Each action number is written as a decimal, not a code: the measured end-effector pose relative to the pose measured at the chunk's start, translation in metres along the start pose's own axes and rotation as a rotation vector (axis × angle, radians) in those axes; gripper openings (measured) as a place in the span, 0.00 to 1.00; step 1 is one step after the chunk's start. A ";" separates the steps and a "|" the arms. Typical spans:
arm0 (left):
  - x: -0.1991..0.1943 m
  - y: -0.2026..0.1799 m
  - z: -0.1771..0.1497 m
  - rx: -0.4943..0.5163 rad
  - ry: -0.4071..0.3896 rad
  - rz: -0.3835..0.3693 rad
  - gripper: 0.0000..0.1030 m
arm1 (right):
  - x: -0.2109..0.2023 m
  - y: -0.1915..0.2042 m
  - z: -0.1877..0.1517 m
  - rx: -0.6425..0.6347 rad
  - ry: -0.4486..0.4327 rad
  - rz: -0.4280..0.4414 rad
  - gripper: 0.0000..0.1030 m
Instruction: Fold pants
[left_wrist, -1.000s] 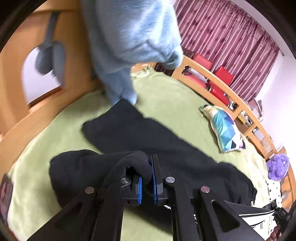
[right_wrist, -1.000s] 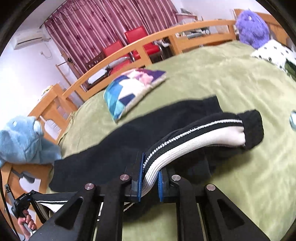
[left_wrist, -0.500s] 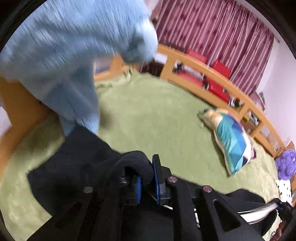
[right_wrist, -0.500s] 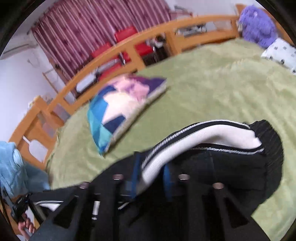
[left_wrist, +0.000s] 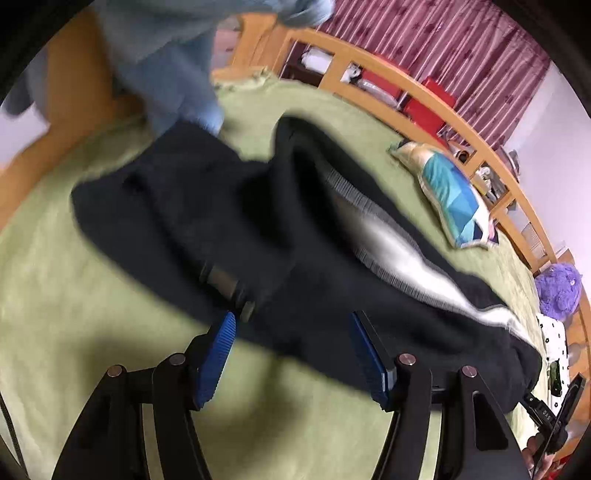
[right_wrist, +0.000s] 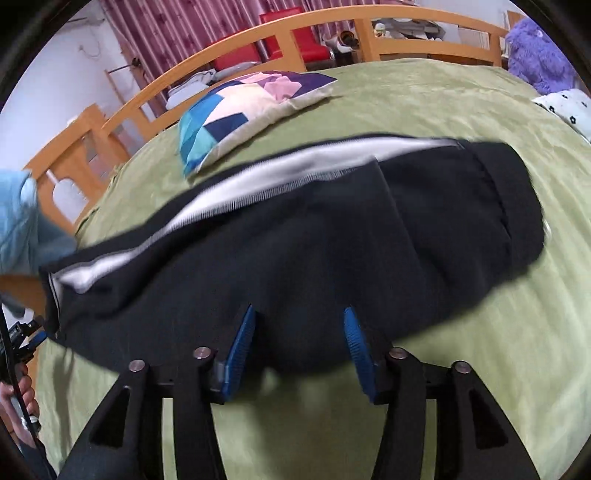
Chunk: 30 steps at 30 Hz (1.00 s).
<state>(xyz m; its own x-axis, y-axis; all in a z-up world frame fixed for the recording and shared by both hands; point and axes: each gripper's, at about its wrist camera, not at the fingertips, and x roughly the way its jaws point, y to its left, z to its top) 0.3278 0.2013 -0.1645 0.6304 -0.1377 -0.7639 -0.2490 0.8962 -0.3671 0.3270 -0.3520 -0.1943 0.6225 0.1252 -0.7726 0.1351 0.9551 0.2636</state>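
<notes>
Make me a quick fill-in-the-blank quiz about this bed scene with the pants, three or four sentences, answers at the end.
1. The black pants lie on a bed cover coloured ____.
2. The stripe running along the pants is ____.
3. Beyond the pants lies a patchwork ____ with blue and pink panels.
4. The plush toy at the far corner is coloured ____.

Missing words: green; white; pillow; purple

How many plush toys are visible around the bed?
2: a blue plush hanging over the bed's far end by the pants, a purple plush at the other. More may be hidden.
</notes>
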 end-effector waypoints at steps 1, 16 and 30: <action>0.003 0.005 -0.007 -0.013 0.014 -0.007 0.60 | -0.003 -0.004 -0.009 0.005 0.003 -0.007 0.62; 0.076 0.015 -0.008 -0.219 0.065 -0.165 0.62 | 0.032 -0.093 -0.010 0.444 -0.039 0.147 0.72; 0.058 -0.039 -0.009 -0.034 0.030 0.024 0.12 | 0.036 -0.072 0.021 0.441 -0.148 -0.018 0.15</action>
<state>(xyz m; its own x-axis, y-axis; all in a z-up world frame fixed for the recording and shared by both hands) 0.3671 0.1549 -0.1993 0.6018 -0.1291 -0.7881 -0.2891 0.8847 -0.3657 0.3559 -0.4216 -0.2288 0.7158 0.0390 -0.6972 0.4421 0.7476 0.4957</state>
